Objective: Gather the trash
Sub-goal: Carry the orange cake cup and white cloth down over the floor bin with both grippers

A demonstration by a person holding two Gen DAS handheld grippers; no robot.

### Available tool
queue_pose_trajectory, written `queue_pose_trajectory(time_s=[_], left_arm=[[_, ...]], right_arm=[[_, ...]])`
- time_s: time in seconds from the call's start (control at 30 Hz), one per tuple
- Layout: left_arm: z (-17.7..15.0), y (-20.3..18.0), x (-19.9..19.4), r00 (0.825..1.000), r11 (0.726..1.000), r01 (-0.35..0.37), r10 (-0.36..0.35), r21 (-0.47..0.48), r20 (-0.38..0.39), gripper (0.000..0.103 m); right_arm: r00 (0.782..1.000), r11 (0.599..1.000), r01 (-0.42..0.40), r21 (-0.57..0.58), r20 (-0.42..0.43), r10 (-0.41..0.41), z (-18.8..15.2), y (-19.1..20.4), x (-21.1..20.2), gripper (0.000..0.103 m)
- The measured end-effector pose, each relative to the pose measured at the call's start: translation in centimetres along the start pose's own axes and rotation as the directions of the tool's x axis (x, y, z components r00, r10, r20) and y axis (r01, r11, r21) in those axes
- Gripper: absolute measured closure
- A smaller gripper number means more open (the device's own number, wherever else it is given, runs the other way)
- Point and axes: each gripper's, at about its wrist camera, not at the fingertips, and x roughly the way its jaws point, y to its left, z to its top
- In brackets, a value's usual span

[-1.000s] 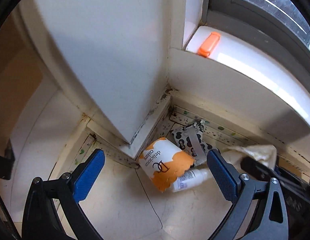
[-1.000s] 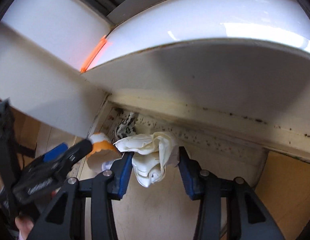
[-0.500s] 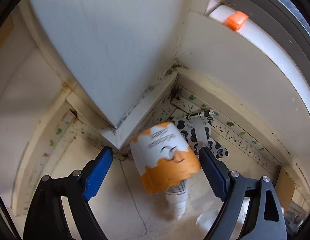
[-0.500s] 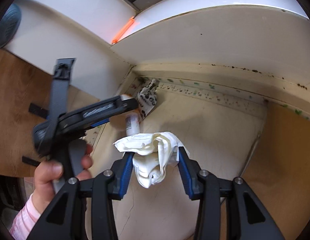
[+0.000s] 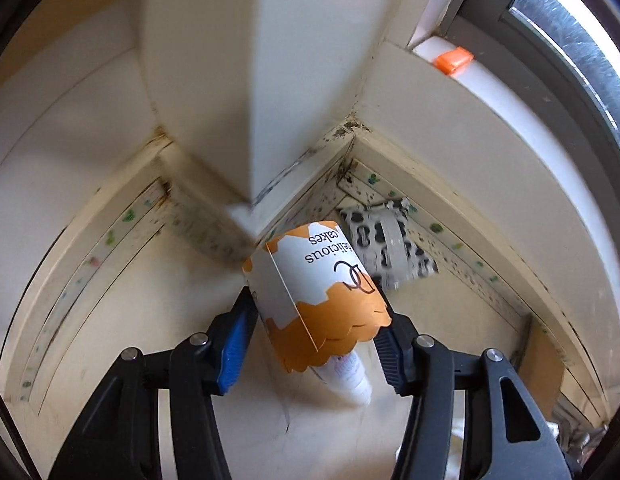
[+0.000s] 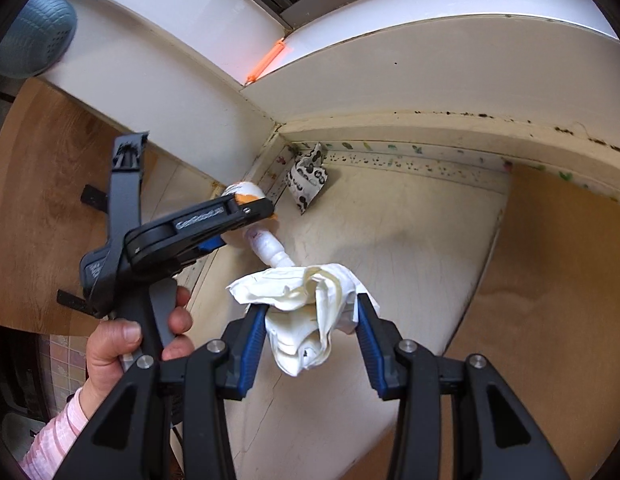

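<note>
Your left gripper (image 5: 316, 320) is pressed onto the orange-and-white paper cup (image 5: 322, 292), one pad on each side of it; the cup sits tilted at the foot of the wall corner, on the pale floor (image 5: 149, 320). A small white bottle (image 5: 350, 376) pokes out from under the cup, touching it, and whether the cup is clear of the floor cannot be told. Further right, against the baseboard, a black-and-white patterned wrapper (image 5: 386, 240) lies uncollected. Your right gripper (image 6: 312, 332) pinches a crumpled white tissue (image 6: 305, 312) and holds it above the floor. You are mid-pickup, I judge: cup just secured, tissue in hand. Next, lift the cup straight up without crushing it, mind the bottle rolling away, and carry both loads to a bin; none is clearly in view.
</note>
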Motion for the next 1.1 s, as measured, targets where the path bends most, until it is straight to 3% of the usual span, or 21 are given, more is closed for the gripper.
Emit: queue_pose_trajectory(time_s=[0.17, 0.43, 0.53, 0.87, 1.1], left_arm=[[-3.4, 2.1, -3.8, 0.998, 0.998, 0.053, -0.053, 0.015, 0.017, 0.049], [-8.4, 6.5, -12.1, 0.997, 0.995, 0.066, -0.069, 0.074, 0.045, 0.049], [-12.2, 7.9, -16.0, 0.996, 0.990, 0.071, -0.077, 0.119, 0.045, 0.049], [-24.4, 14.1, -29.2, 0.983, 0.956, 0.155, -0.174, 0.247, 0.056, 0.049], [-32.2, 17.4, -37.1, 0.959, 0.913, 0.251, -0.279, 0.322, 0.043, 0.048]], right_arm=[[0.999, 1.000, 0.024, -0.013, 0.030, -0.024, -2.1, 1.8, -1.5, 0.060], [0.994, 0.999, 0.052, 0.007, 0.093, -0.053, -7.4, 6.0, -4.4, 0.060], [0.992, 0.998, 0.060, -0.007, 0.109, -0.059, -10.1, 8.3, -5.9, 0.060], [0.986, 0.997, 0.069, -0.041, 0.156, -0.062, -23.5, 17.4, -11.4, 0.060], [0.982, 0.991, 0.083, -0.106, 0.176, -0.064, -32.9, 24.2, -15.5, 0.060]])
